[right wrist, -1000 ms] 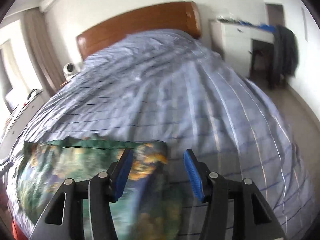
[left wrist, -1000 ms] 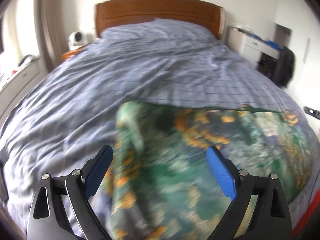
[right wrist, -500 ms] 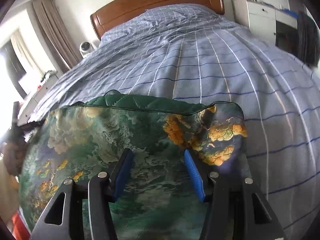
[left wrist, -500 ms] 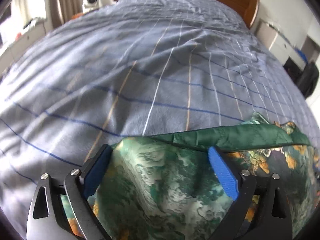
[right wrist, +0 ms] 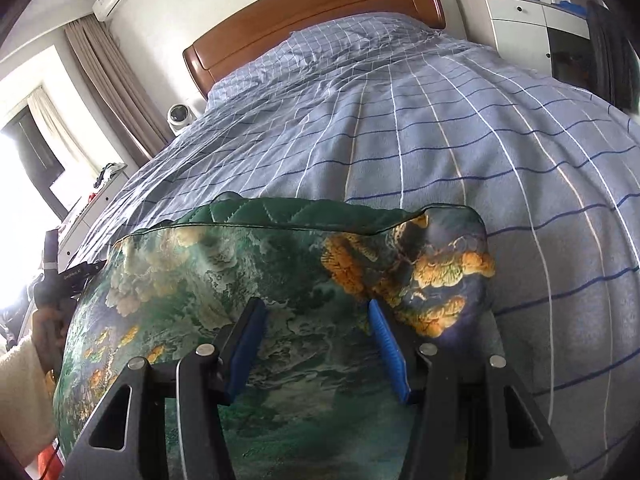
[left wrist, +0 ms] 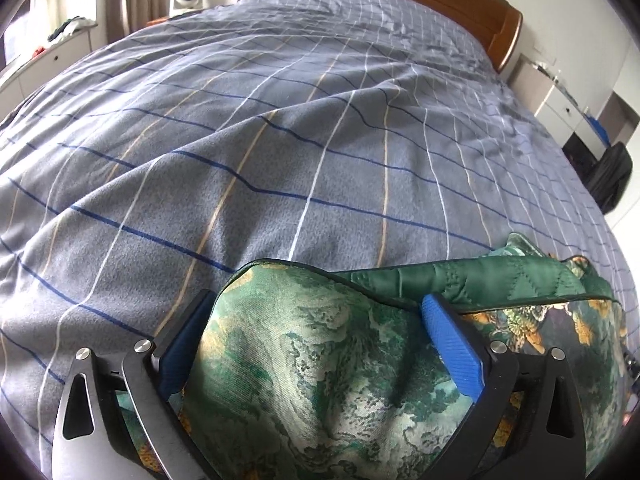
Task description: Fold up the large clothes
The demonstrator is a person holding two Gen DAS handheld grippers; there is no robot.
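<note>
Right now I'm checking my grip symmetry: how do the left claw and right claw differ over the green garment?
The left claw is spread wider than the right claw. The green garment bulges up between the left claw's fingers, hiding part of one pad, but lies flatter under the right claw. The left sits at a printed corner, the right near orange flowers. Both are open with blue pads.

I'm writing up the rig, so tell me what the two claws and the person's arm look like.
Both the left claw and right claw have black angular plastic frames with triangular cutouts, silver round bolts, and ribbed blue pads on each finger. In the right wrist view, the person's left hand shows a fluffy cream sleeve.
</note>
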